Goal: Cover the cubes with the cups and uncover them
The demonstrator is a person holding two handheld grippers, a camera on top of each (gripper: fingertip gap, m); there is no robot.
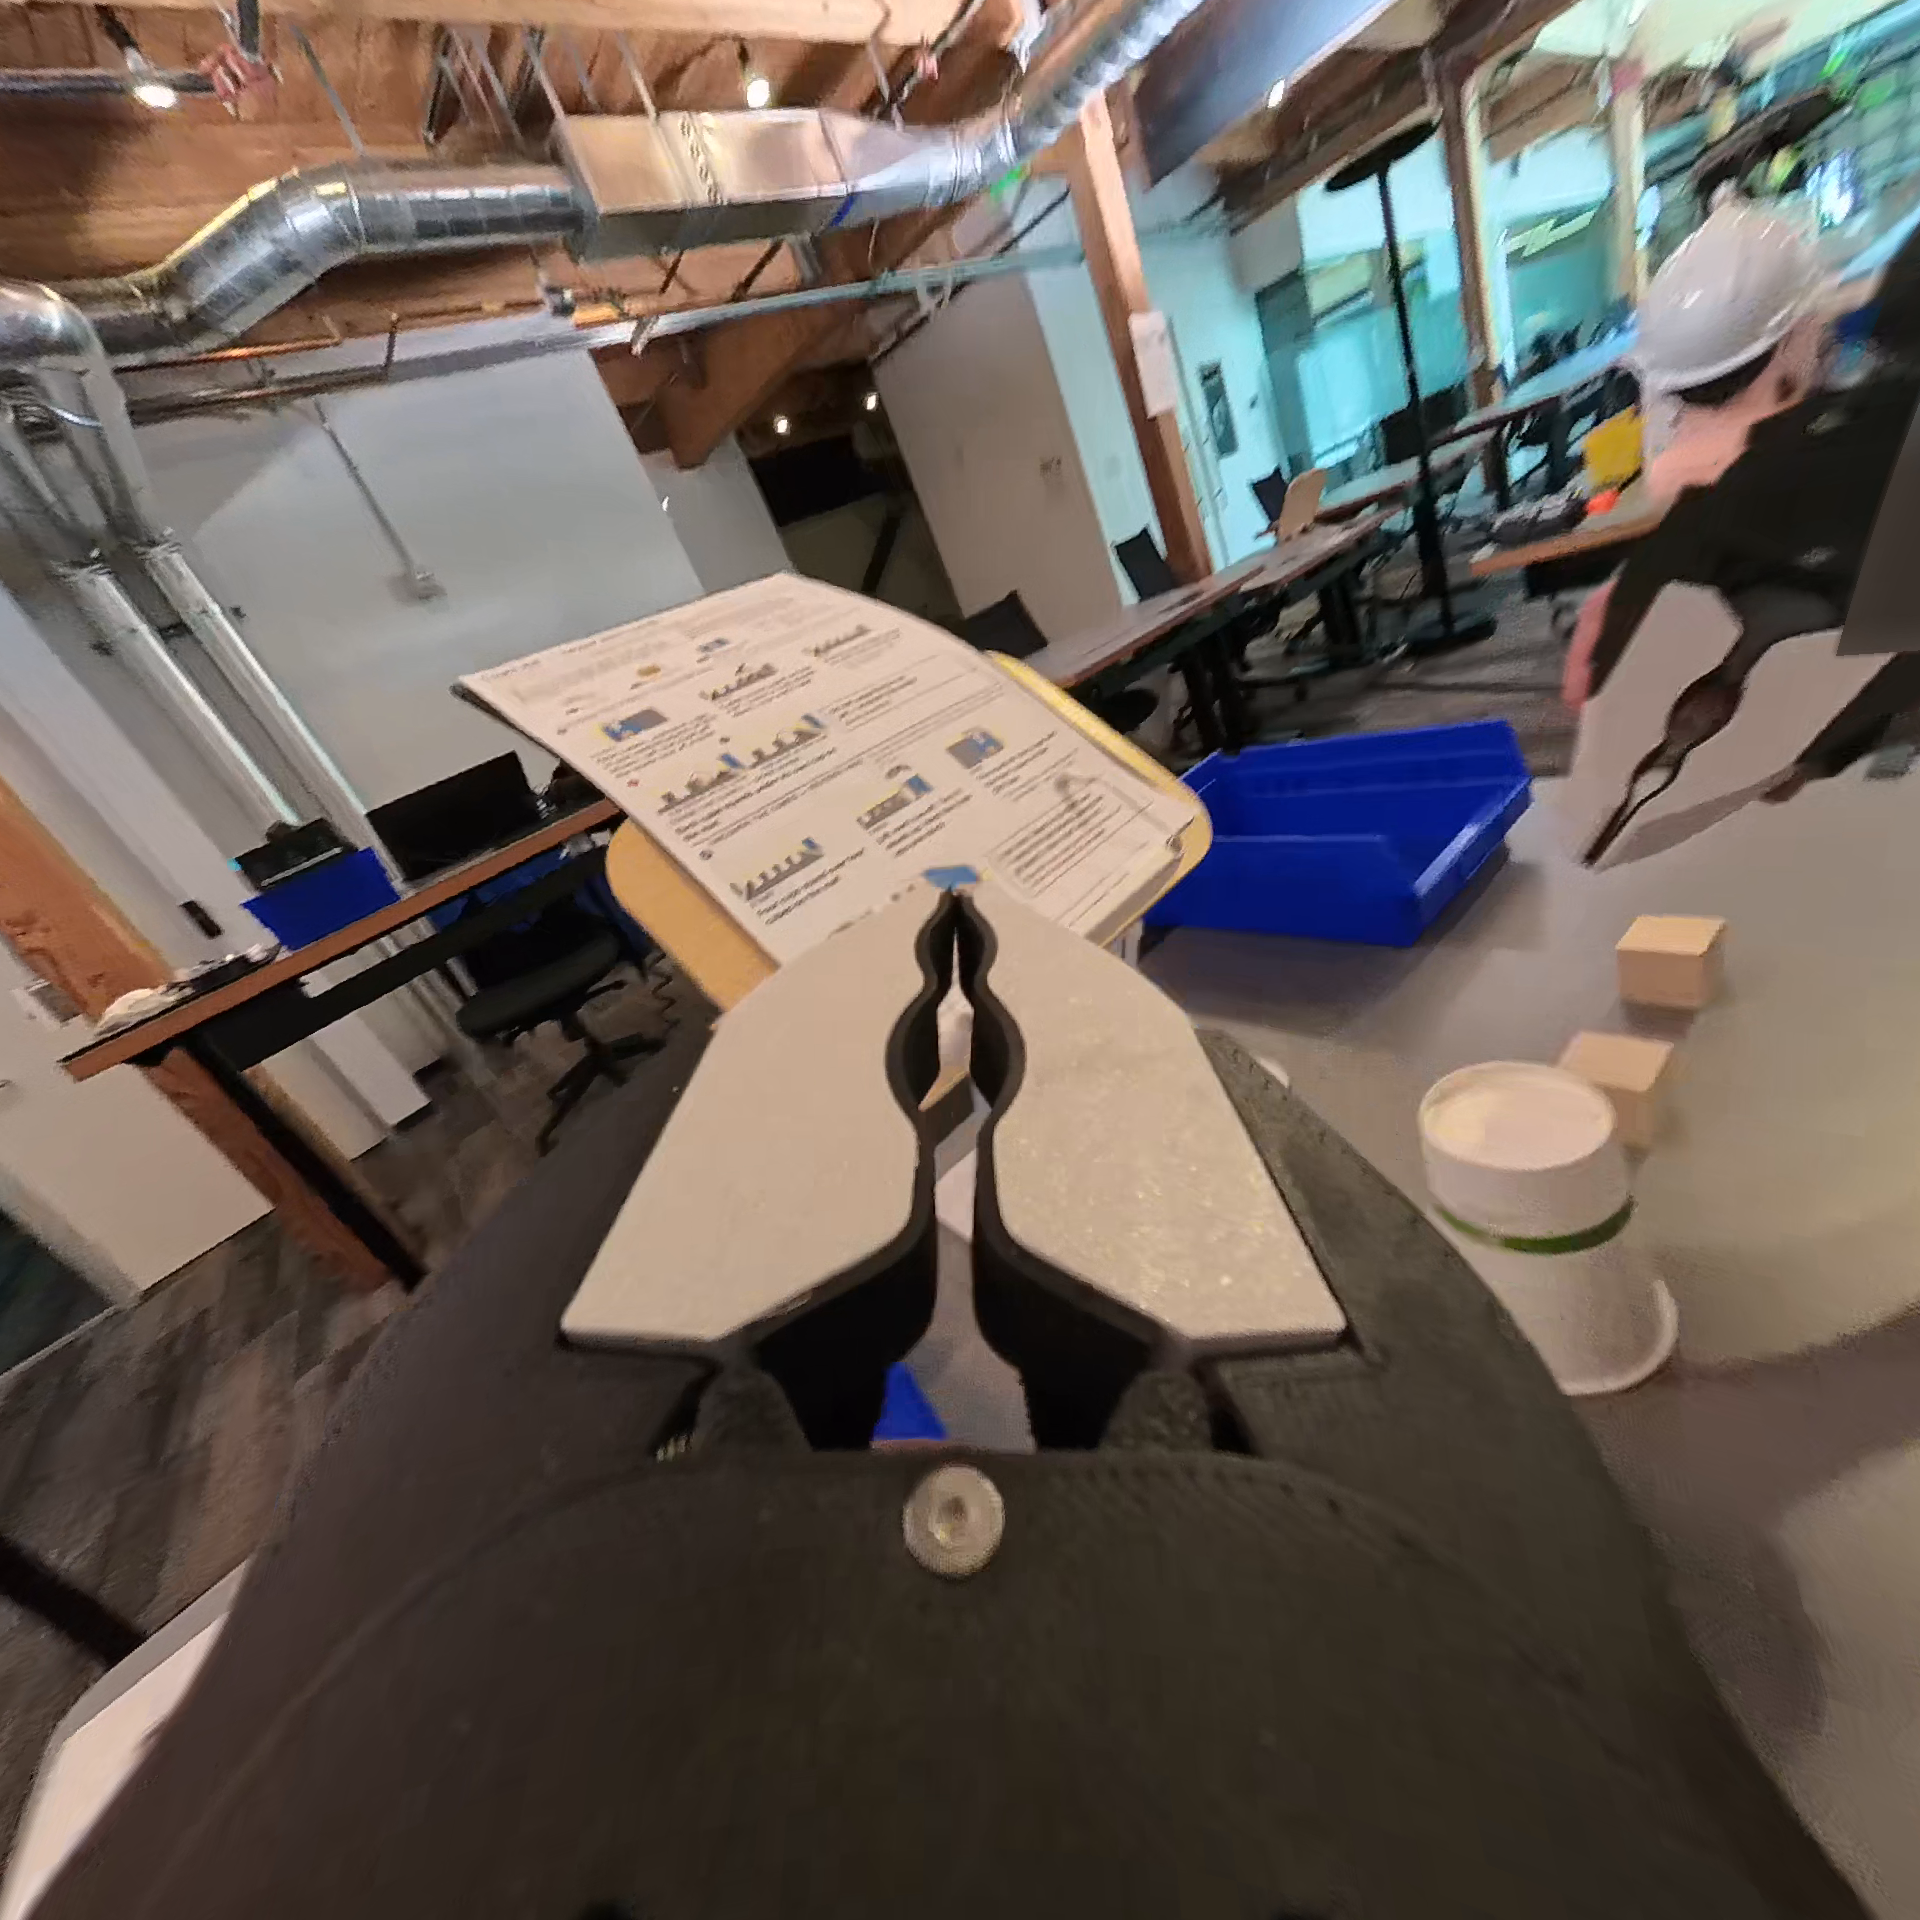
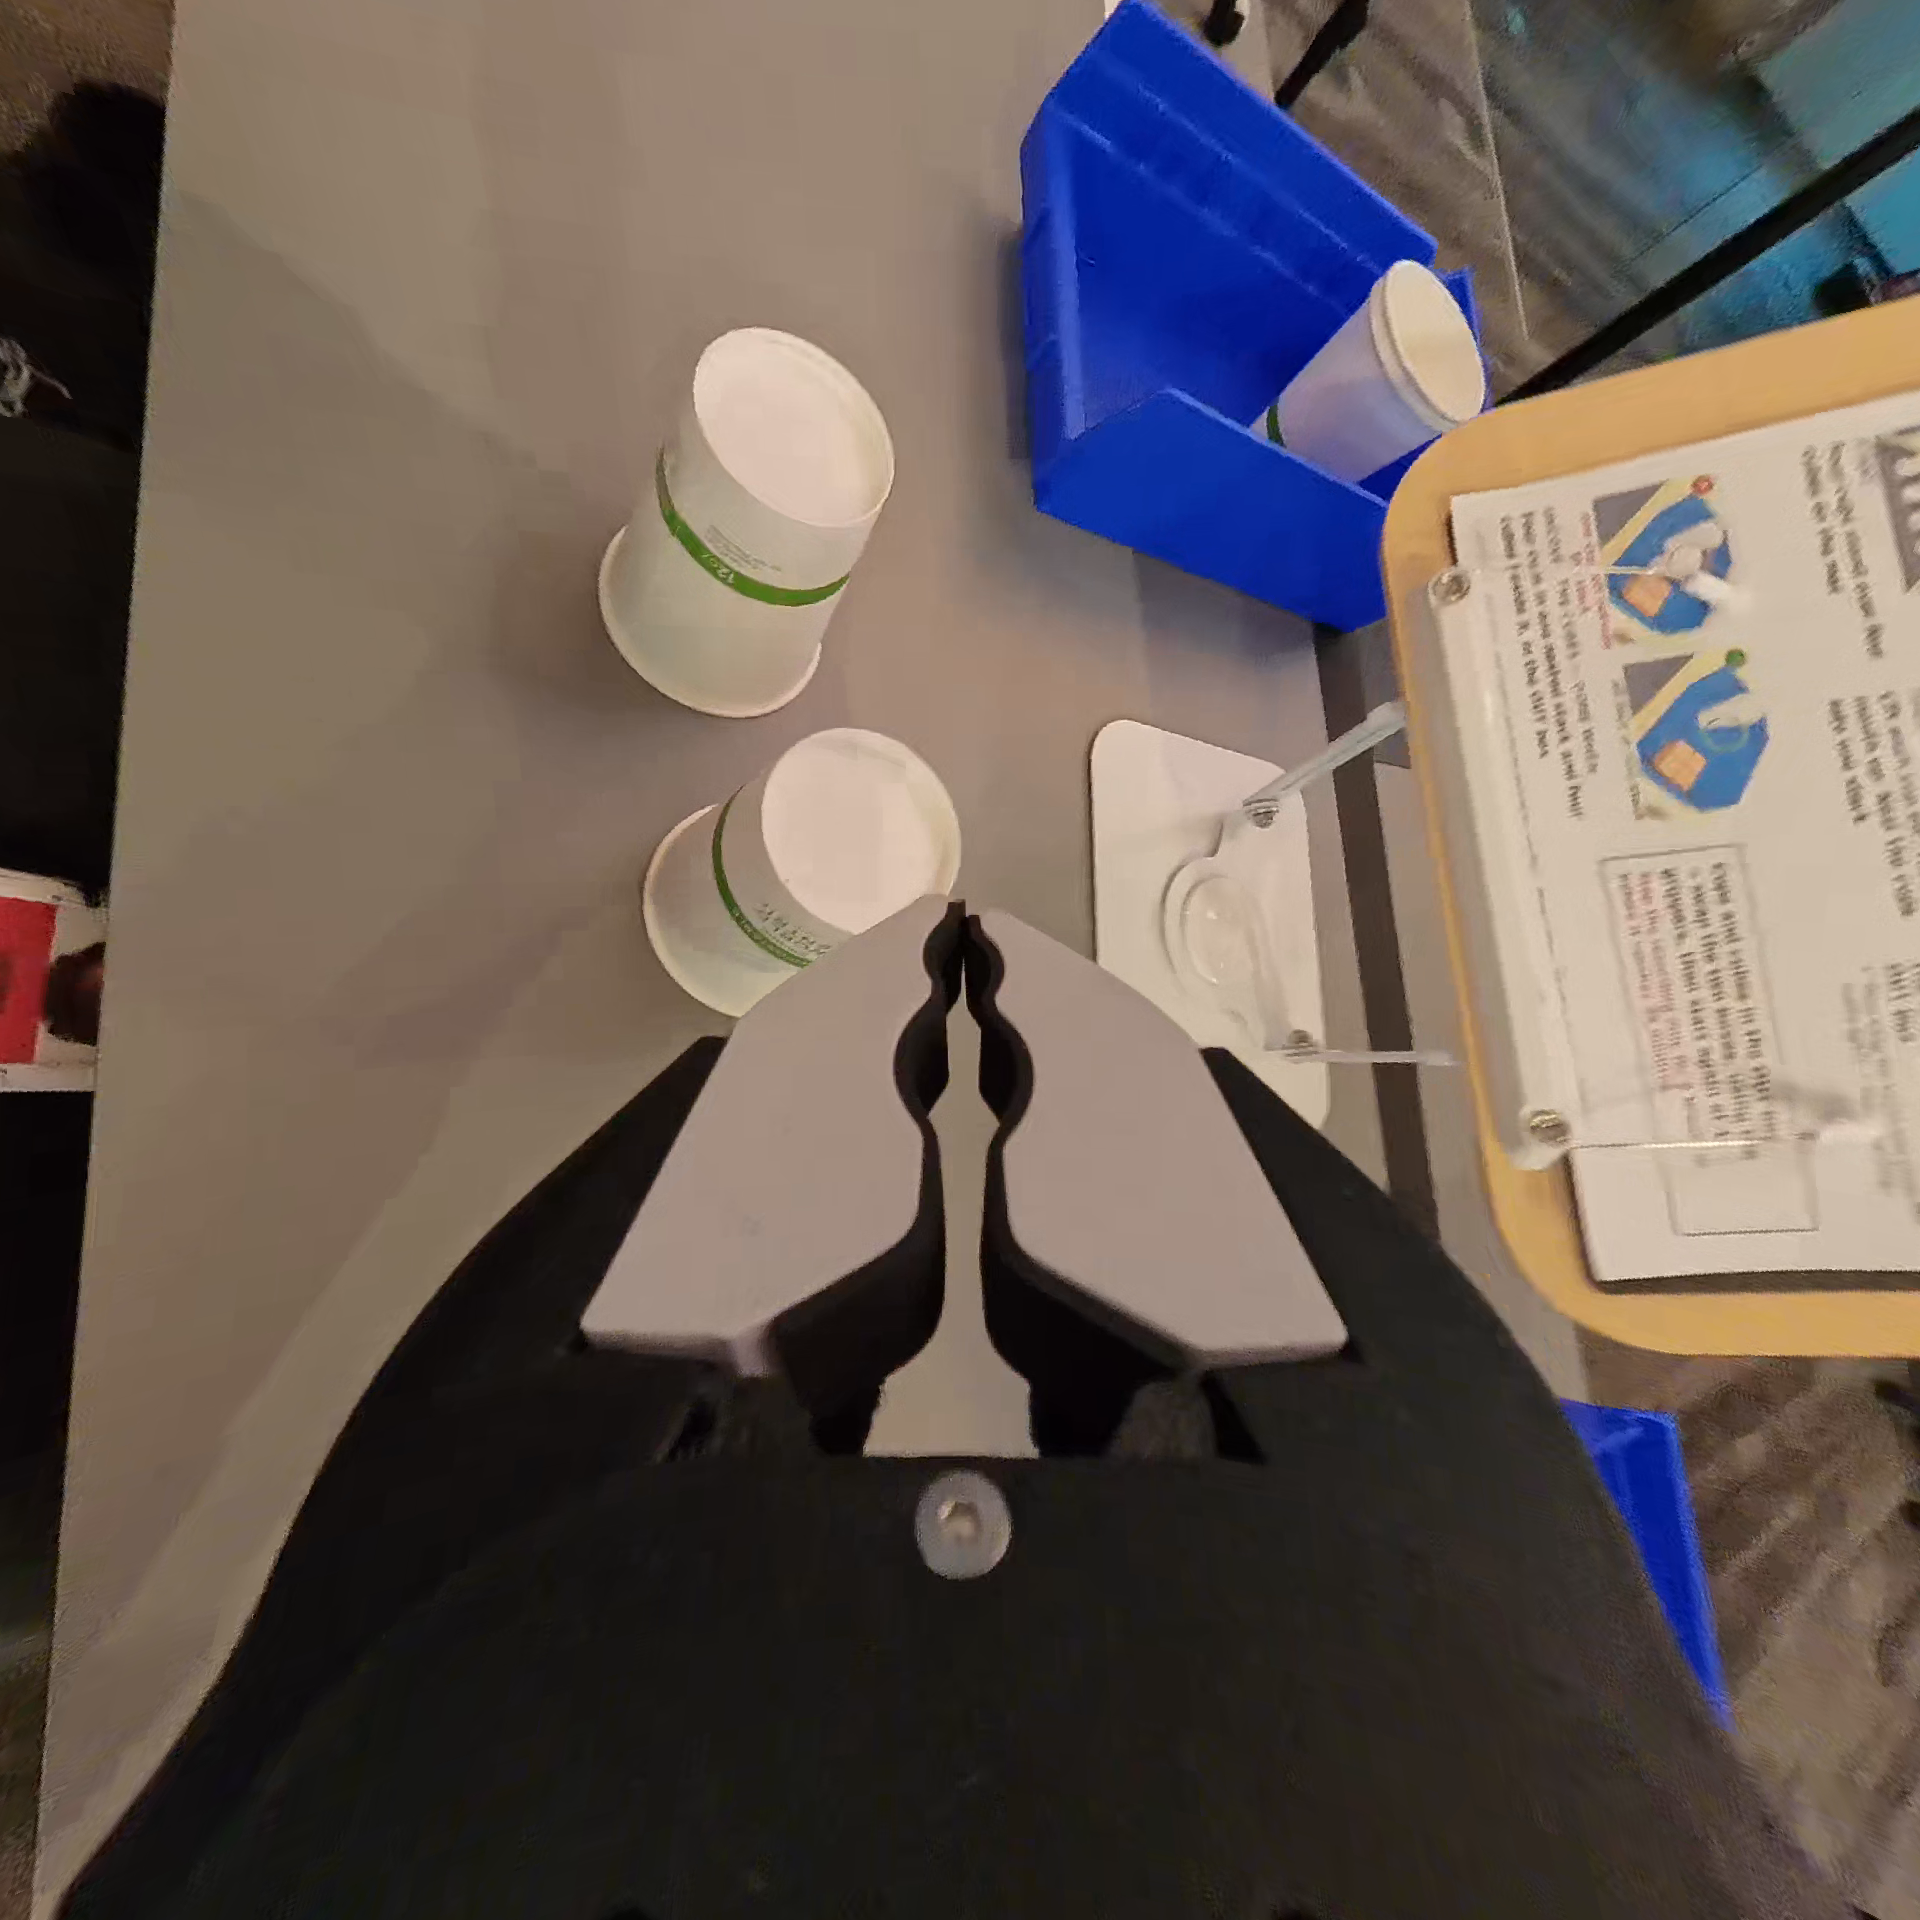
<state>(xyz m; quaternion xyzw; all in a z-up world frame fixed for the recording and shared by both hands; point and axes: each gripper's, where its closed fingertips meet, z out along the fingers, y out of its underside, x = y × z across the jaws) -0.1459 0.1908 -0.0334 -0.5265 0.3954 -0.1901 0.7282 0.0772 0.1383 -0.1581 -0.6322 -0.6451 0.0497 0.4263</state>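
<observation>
In the left wrist view my left gripper is shut and empty, raised above the grey table's left part. To its right an upside-down white paper cup with a green band stands on the table, with two bare wooden cubes behind it. My right gripper shows farther off, shut. In the right wrist view my right gripper is shut and empty, high above two upside-down white cups. What they cover is hidden.
A blue bin at the table's far side holds another white cup; the bin also shows in the left wrist view. A wooden stand with a printed sheet sits beside it. A person in a white hard hat stands behind.
</observation>
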